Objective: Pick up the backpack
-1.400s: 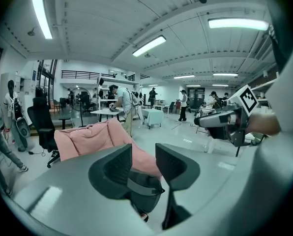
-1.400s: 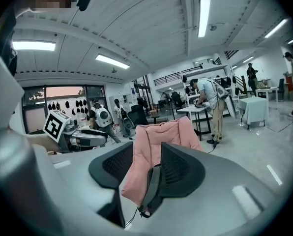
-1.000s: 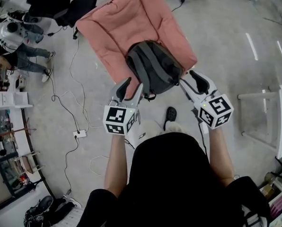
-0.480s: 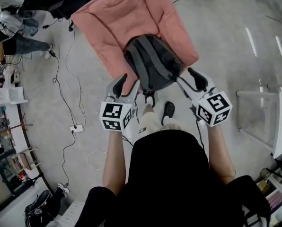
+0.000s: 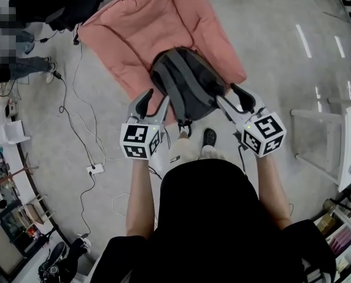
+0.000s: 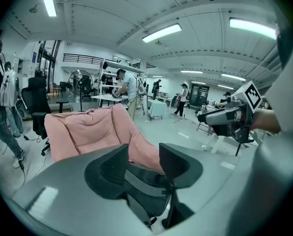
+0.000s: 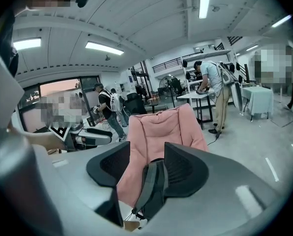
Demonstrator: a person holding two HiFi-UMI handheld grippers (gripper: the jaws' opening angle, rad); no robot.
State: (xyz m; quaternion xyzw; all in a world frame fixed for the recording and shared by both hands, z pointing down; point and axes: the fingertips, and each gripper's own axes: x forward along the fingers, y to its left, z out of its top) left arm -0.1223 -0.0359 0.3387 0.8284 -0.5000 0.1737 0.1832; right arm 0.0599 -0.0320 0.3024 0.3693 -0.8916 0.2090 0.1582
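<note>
The backpack [image 5: 184, 87] lies on the chair [image 5: 164, 28], just ahead and between the left gripper [image 5: 154, 106] and right gripper [image 5: 233, 99], both spread empty, its length running away from them.

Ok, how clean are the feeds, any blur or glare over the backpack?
Head view: sharp, evenly lit, backpack clear; glare streaks only on the floor at right. Left gripper view: strong fisheye, dark corners, jaws soft up close. Right gripper view: same bending, backpack readable between the jaws.
</note>
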